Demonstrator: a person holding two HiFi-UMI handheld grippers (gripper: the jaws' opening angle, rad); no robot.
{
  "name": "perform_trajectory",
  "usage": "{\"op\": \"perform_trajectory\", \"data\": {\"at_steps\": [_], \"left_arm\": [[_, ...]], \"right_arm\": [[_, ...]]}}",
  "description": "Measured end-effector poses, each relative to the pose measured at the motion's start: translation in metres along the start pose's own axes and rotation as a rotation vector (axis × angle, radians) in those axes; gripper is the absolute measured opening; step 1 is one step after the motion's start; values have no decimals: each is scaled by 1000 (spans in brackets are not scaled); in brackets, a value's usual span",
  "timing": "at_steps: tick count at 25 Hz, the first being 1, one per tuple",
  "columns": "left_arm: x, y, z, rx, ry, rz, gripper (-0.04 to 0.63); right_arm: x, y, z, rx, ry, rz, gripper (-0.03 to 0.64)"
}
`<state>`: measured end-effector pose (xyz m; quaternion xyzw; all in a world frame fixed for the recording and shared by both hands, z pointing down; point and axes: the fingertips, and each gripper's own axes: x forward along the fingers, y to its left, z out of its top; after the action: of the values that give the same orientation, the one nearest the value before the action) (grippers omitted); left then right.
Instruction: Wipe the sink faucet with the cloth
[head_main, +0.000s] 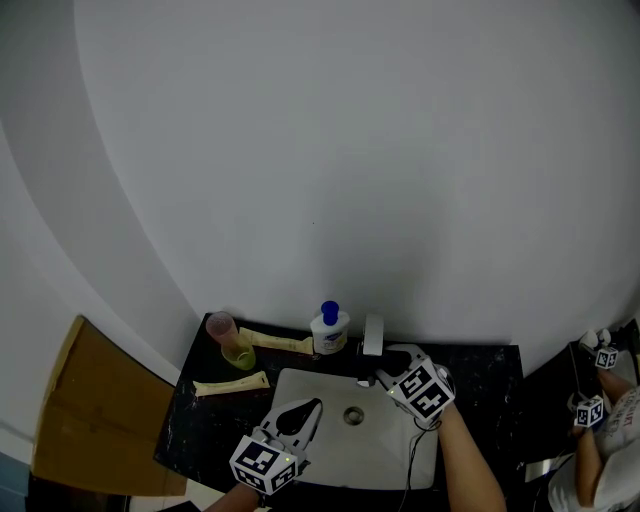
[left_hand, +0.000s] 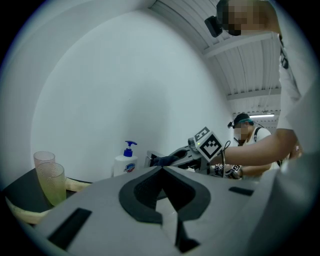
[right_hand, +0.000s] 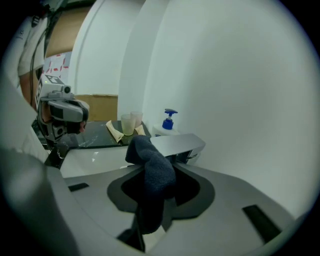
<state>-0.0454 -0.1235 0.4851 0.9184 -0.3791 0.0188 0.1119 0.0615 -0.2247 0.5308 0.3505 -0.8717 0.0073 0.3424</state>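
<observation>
The right gripper (right_hand: 160, 172) is clamping its jaws on the dark blue bunched cloth (right_hand: 142, 150), right at the flat grey metal faucet (right_hand: 177, 144), where a wide sweep is risking knocking the white pump soap bottle (right_hand: 168, 125) just behind.

Grey tools (head_main: 312, 408), black-white marker cubes (head_main: 424, 390)

I read dim, bluish, even lighting. Both gripper views curve strongly, with black corners. The wall (head_main: 350, 150) darkens toward the worktop (head_main: 200, 425); a ceiling strip light (left_hand: 262, 115) glows.
</observation>
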Motion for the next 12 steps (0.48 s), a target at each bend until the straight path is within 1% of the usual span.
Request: {"op": "perform_trajectory", "data": {"at_steps": [3, 5, 9, 10, 12], "left_arm": [[1, 3, 0, -1, 3, 3, -2], [1, 3, 1, -1, 1, 4, -2], [1, 2, 2, 5, 0, 3, -2], [1, 2, 2, 5, 0, 2, -2], [1, 1, 3, 5, -1, -1, -2]], "right_arm": [[6, -14, -2, 55, 4, -37, 115], [7, -24, -4, 85, 1, -82, 116], [5, -38, -6, 133, -35, -138, 117], [4, -40, -7, 141, -39, -157, 115], [-2, -51, -14, 174, -48, -224, 117]]}}
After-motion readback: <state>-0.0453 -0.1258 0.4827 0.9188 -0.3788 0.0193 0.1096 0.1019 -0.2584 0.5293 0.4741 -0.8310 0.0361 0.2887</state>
